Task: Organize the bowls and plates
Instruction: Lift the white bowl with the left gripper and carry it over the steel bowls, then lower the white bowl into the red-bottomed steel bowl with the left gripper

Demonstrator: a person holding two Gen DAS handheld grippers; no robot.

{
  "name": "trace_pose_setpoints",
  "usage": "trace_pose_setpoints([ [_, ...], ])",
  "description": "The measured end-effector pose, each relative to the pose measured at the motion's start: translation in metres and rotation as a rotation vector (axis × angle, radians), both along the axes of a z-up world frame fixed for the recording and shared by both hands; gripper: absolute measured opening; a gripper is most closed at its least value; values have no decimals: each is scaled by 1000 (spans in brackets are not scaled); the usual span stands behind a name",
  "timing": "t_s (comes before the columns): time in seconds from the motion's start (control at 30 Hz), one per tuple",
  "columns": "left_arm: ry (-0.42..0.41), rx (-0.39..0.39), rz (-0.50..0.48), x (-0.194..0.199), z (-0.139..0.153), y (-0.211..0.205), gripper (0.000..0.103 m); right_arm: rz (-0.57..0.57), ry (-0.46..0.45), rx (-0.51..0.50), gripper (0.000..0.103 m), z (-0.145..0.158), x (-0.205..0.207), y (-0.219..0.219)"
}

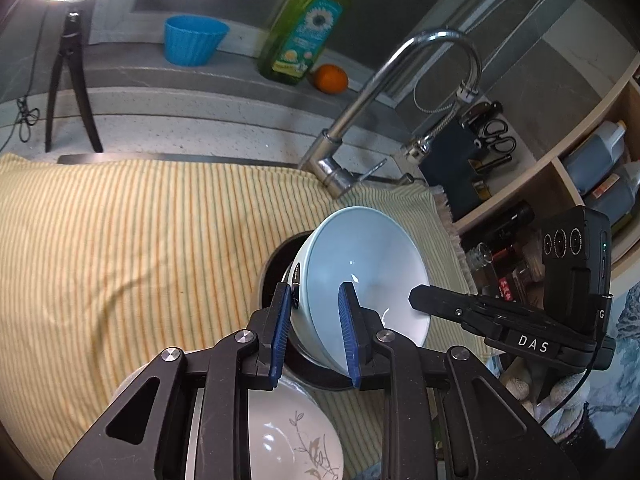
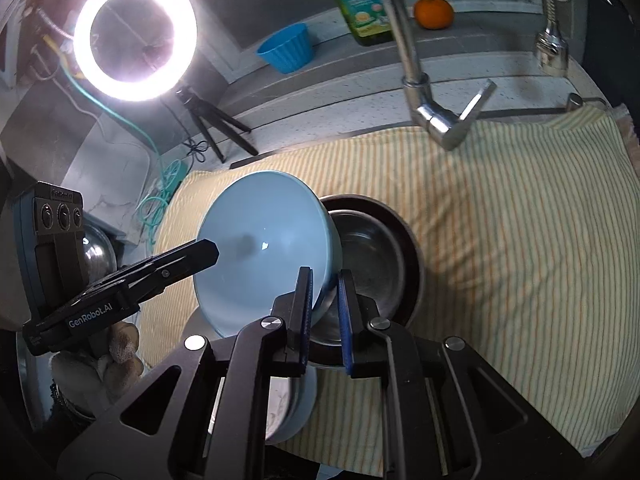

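Note:
A light blue bowl [image 1: 372, 264] [image 2: 260, 240] hangs tilted above the striped cloth, held by both grippers. My left gripper [image 1: 315, 294] is shut on its left rim, one blue pad inside and one outside. My right gripper [image 2: 325, 276] is shut on the opposite rim; its dark finger [image 1: 418, 300] reaches into the bowl in the left wrist view. Under the bowl a steel bowl [image 2: 368, 252] sits inside a dark round dish [image 2: 412, 248]. A white bowl with a leaf pattern [image 1: 296, 448] lies close below my left gripper.
The yellow striped cloth [image 1: 120, 240] covers the sink area. A chrome tap [image 1: 360, 108] arches over the back edge. A green soap bottle [image 1: 304, 28], an orange [image 1: 330, 78] and a blue cup [image 1: 194, 40] stand on the ledge. A ring light [image 2: 134, 36] glares at the left.

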State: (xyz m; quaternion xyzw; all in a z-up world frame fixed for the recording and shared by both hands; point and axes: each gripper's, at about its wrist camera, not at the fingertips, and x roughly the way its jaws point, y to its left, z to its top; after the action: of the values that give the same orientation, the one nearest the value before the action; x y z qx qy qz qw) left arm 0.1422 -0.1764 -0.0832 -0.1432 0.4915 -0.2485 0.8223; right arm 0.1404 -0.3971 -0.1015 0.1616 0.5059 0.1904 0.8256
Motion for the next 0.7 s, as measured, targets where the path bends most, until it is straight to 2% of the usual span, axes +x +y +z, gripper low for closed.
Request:
trace_pose_setpoints([
  [0.33,39,49,-41,10,-16,-22,22,-23,53,-26,12,-26,6,-13],
  [0.7,45,91,-57,12,-24,-24,22,-8,74,-48,12,-40,8,-12],
])
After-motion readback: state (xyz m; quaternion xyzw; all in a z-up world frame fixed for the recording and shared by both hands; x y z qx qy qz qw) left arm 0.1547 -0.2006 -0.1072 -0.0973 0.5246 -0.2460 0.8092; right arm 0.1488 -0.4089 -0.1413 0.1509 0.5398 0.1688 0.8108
